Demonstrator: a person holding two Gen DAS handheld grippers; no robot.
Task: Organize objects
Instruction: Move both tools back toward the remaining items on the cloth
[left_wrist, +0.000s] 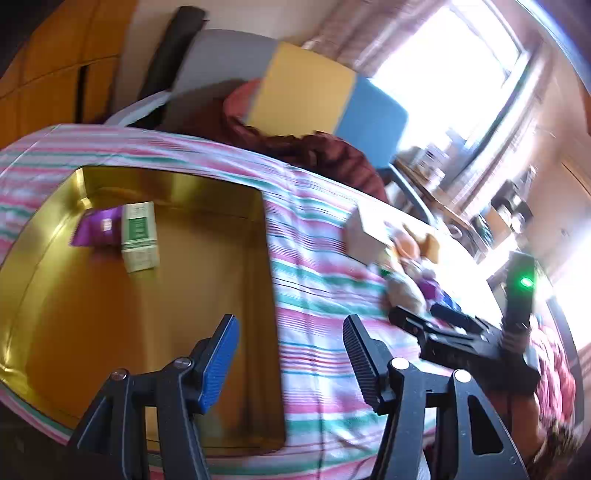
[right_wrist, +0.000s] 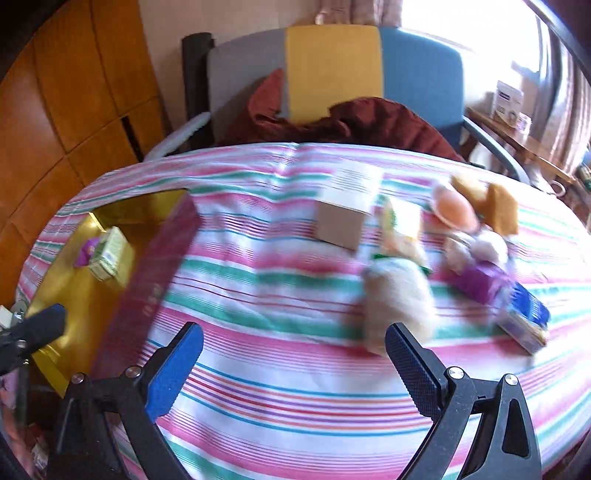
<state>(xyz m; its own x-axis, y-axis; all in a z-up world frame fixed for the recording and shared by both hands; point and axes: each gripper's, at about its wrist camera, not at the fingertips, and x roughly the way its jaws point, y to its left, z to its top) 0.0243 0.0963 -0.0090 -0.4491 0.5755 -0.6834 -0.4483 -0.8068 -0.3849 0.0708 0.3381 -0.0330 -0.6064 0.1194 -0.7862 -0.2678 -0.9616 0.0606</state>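
My right gripper (right_wrist: 293, 363) hangs wide apart and empty over the striped bedsheet (right_wrist: 280, 391), nothing between its pads. My left gripper (left_wrist: 290, 360) is also released and empty, its left finger above the gold box (left_wrist: 59, 295), its right finger over the sheet.

Just ahead of my right finger lies the fluffy cream toy (right_wrist: 400, 295), the nearest loose piece, so I judge it the next pick. To do it well I would bring the claw square over its body, settle it so both pads straddle the bulk rather than a tuft, then clench gently, since it looks soft and likely to squash or slip.

Further right sit one blue packet (right_wrist: 524, 317) and one purple packet (right_wrist: 480, 282); beyond the toy, one brown carton (right_wrist: 341, 221) and a blurred heap of plush I cannot count. Far left, the box already holds two things: one green-and-white carton (left_wrist: 139, 236) and one purple pack (left_wrist: 96, 230).
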